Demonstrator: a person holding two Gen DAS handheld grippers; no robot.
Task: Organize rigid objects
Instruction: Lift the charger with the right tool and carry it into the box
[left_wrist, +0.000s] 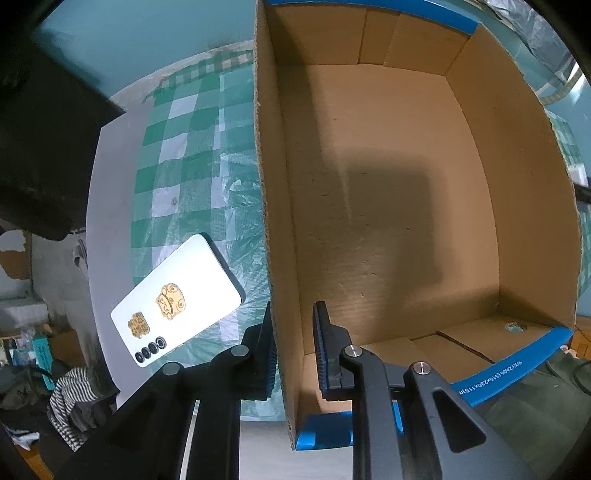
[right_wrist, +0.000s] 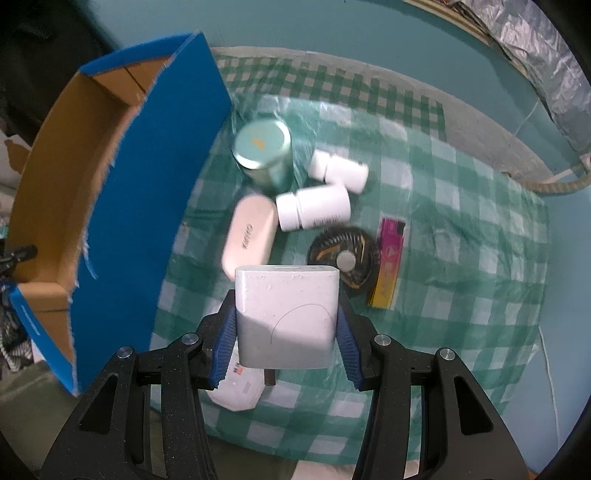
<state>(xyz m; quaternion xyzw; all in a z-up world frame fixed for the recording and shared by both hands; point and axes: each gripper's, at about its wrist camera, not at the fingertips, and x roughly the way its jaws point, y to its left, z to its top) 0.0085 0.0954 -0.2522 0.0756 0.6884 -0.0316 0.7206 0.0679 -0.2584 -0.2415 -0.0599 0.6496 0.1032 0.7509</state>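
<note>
Power bank (right_wrist: 287, 317) clamped in right gripper (right_wrist: 287, 339), box wall (left_wrist: 275, 258) pinched by left gripper (left_wrist: 293, 350): lift clear of blue rim, lower inside.

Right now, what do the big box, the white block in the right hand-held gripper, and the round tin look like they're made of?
Box: corrugated cardboard, matte brown inside, blue outside; the torn rim shows fluting.
White block: probably hard plastic, smooth matte with scuffs and rounded corners, clamped in the right hand-held gripper.
Round tin: likely metal; its rim and side give a soft satin glint.
</note>
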